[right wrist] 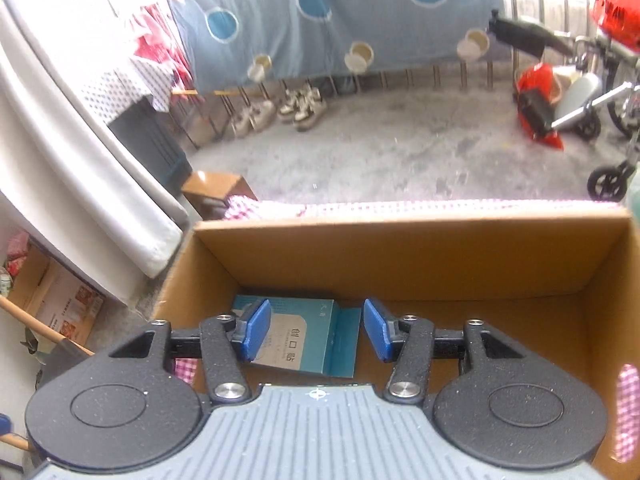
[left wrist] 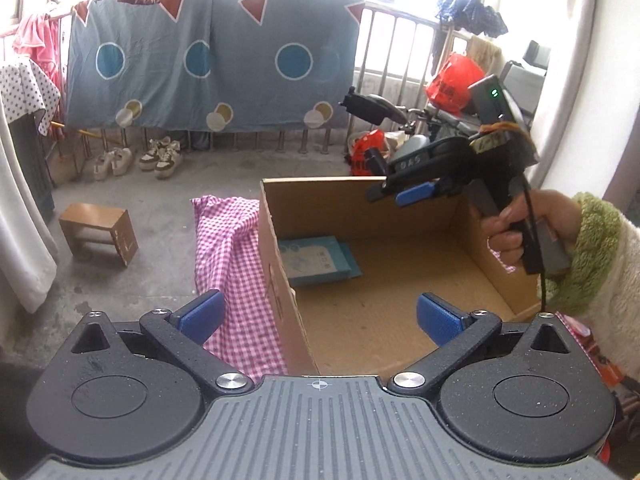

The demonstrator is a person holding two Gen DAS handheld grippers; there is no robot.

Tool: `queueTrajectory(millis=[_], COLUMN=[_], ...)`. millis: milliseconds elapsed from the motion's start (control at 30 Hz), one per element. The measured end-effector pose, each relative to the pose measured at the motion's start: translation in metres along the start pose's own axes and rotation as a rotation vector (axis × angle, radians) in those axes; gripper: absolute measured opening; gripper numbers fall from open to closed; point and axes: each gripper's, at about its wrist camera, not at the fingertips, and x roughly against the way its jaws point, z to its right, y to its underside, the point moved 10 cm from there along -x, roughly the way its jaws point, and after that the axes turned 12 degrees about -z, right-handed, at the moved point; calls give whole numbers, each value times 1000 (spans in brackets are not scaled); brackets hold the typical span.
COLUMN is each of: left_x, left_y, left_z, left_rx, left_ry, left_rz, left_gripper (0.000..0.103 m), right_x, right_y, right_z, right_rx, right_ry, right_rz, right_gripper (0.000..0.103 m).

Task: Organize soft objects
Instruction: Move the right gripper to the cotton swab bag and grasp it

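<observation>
One open cardboard box point(left wrist: 400, 272) sits on a worktop covered with a pink-and-white checked cloth point(left wrist: 232, 264), and it holds a single thing: a flat teal packet point(right wrist: 304, 332) with a pale printed panel, lying on the box floor in the corner nearest the left wall. All other floor inside the box is bare brown card with a matte, slightly scuffed surface.

The box walls stand upright and straight, with raw corrugated edges along the top. The left wall runs down the middle of the left wrist view, so the left gripper point(left wrist: 320, 312) straddles it, one blue pad over the cloth and the other over the box interior. Its jaws are spread wide with nothing between them.

The right gripper point(right wrist: 316, 330) hangs over the box, directly above the teal packet; its jaws are parted, released, and grip nothing. In the left wrist view a hand point(left wrist: 520, 228) in a fuzzy green-cuffed sleeve holds it above the far right corner of the box.

Beyond the worktop lies open grey concrete floor point(right wrist: 380, 160), with a small wooden stool point(left wrist: 100, 232) and pairs of shoes point(left wrist: 140, 156) by a railing draped with a blue patterned sheet point(left wrist: 212, 56).
</observation>
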Motion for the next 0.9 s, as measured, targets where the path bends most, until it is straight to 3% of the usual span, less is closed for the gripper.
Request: queueTrajectory(millis=[167, 367, 433, 567, 733, 900], left_x=[17, 23, 24, 17, 1, -19], left_y=[25, 59, 67, 84, 107, 127], left_z=[8, 19, 22, 36, 58, 77], left_rx=[31, 66, 62, 29, -46, -139], left_ry=[56, 160, 161, 153, 147, 133], left_rz=[11, -47, -40, -50, -100, -142], left_gripper=[102, 103, 103, 103, 103, 102], right_x=[79, 150, 161, 153, 121, 94], right_y=[26, 87, 113, 165, 218, 245], right_z=[-7, -12, -14, -13, -6, -2], right_rx=[12, 8, 5, -38, -100, -132], right_ry=[-49, -174, -204, -264, -200, -140], right_rz=[79, 122, 131, 95, 62, 45], right_gripper=[61, 67, 67, 68, 68, 65])
